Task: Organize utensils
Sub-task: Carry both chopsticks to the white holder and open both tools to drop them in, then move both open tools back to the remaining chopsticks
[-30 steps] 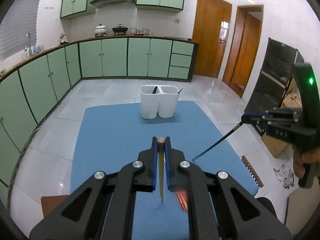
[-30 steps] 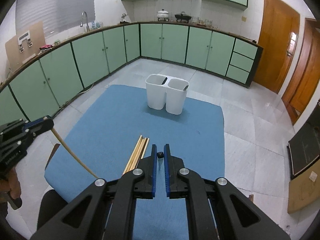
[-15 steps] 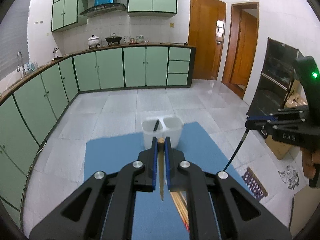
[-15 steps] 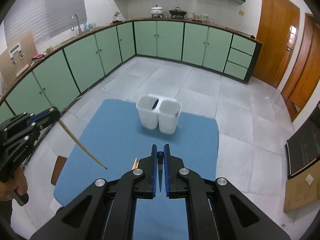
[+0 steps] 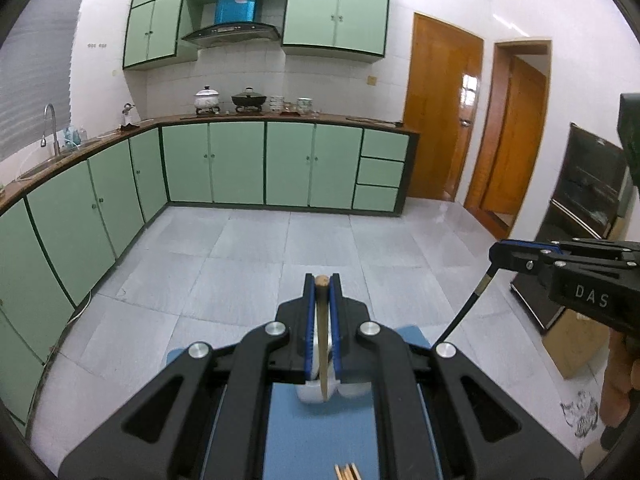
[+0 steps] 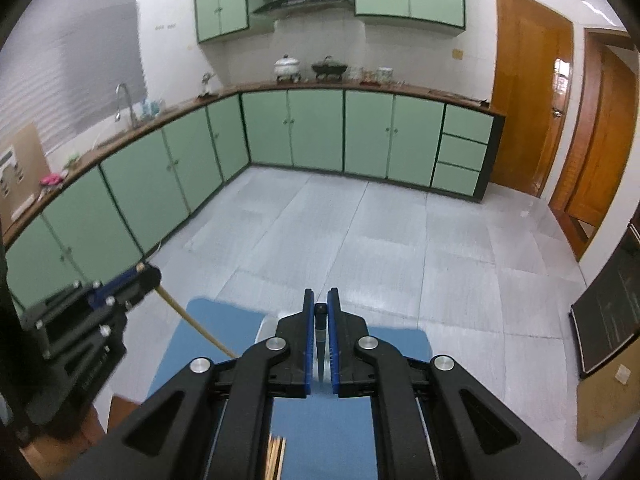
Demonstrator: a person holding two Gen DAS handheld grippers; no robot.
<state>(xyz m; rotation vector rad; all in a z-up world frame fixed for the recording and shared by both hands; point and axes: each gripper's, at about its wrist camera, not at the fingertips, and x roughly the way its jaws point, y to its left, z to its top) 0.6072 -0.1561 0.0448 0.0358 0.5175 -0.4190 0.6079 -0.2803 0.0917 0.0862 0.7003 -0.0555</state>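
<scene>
- a kitchen with pale green cabinets (image 5: 236,162) along the back and left walls, a grey tiled floor (image 5: 280,252), wooden doors (image 5: 440,120) at the right, and two pots (image 5: 207,100) on the counter under the range hood.
- a blue mat (image 5: 320,436) covers the desk at the bottom centre of both views, mostly hidden behind the black gripper bodies.
- the left hand-held gripper (image 5: 321,280) sits low in the centre of its own view, its blue pads pressed together on a pale wooden chopstick (image 5: 322,344) that hangs tip-down between them.
- just behind that chopstick's lower end, a white utensil holder (image 5: 310,394) shows in part on the mat.
- the right hand-held gripper (image 6: 321,306) is clamped on a dark chopstick (image 6: 320,332), which points downward between its pads; in the left view this chopstick (image 5: 466,308) slants down from the gripper at the right edge.
- in the right view the wooden chopstick (image 6: 192,322) slants down from the left gripper at the left edge.
- more wooden chopsticks (image 6: 276,456) lie on the mat at the bottom of the frame.
</scene>
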